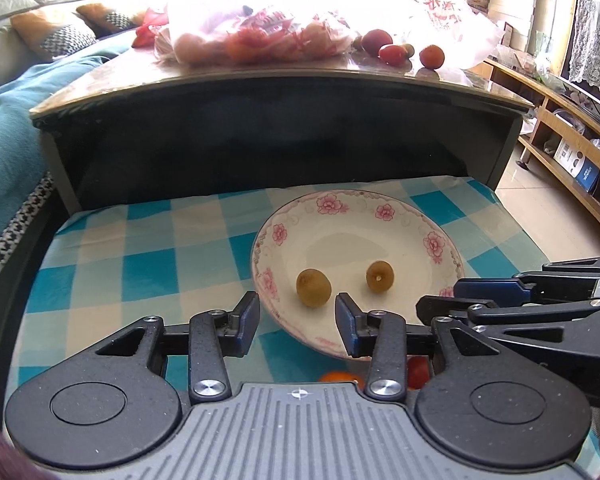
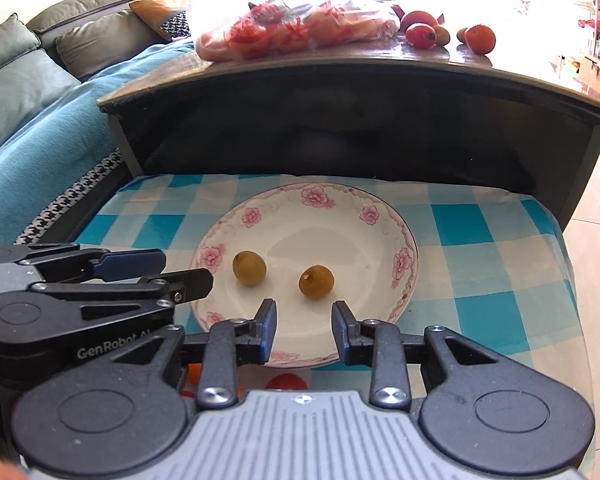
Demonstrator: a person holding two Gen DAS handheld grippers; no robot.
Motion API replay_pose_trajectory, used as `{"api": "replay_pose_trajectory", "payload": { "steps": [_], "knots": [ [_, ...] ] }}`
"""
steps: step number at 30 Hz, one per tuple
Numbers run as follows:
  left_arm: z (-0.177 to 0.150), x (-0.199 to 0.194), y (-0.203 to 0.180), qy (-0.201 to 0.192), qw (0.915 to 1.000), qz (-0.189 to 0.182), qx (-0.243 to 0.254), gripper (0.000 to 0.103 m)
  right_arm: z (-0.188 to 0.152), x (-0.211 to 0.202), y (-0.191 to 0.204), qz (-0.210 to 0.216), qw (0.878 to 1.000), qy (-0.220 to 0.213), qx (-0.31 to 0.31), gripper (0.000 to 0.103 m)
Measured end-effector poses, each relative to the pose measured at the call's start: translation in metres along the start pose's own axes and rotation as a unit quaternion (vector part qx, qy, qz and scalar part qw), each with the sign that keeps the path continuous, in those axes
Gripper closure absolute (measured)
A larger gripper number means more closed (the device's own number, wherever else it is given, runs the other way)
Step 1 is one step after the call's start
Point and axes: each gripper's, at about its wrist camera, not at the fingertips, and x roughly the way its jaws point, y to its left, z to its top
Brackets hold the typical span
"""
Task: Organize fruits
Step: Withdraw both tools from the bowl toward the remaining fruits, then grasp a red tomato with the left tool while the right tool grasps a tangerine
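Note:
A white plate with pink flowers (image 1: 384, 210) (image 2: 312, 196) sits on a blue checked cloth. Two small yellow-green fruits lie in it: one on the left (image 1: 313, 287) (image 2: 249, 268), one on the right (image 1: 379, 276) (image 2: 316, 282). My left gripper (image 1: 298, 326) is open and empty, just short of the plate's near rim, in line with the left fruit. My right gripper (image 2: 304, 330) is open and empty over the near rim, in line with the right fruit. An orange fruit (image 1: 340, 377) and a red fruit (image 2: 286, 382) lie below the grippers, mostly hidden.
A dark raised table (image 1: 284, 120) stands behind the cloth. On it are a plastic bag of fruit (image 1: 256, 36) and loose red and orange fruits (image 1: 432, 57) (image 2: 480, 39). A sofa with teal cover (image 1: 4, 132) is at left, wooden shelves (image 1: 572, 140) at right.

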Motion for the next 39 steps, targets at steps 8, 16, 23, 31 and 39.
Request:
{"api": "replay_pose_trajectory", "payload": {
  "steps": [8,16,23,31,39],
  "knots": [
    [-0.02,-0.026,0.014,0.005,1.0,0.0,0.0,0.051,-0.017,-0.016,0.011,-0.001,1.0,0.011,-0.003,0.068],
    [-0.051,-0.044,0.035,0.027,0.9995,0.007,-0.014,0.049,-0.04,-0.03,0.033,0.012,0.999,0.029,-0.015,0.067],
    [-0.071,-0.05,0.046,0.047,0.9984,0.013,-0.026,0.049,-0.057,-0.037,0.05,0.026,0.999,0.044,-0.02,0.067],
    [-0.084,-0.045,0.042,0.06,0.9981,0.007,-0.012,0.049,-0.066,-0.035,0.066,0.044,0.997,0.056,-0.035,0.067],
    [-0.088,-0.025,0.042,0.068,0.9976,0.01,-0.006,0.048,-0.069,-0.03,0.067,0.05,0.996,0.064,-0.036,0.066]
  ]
}}
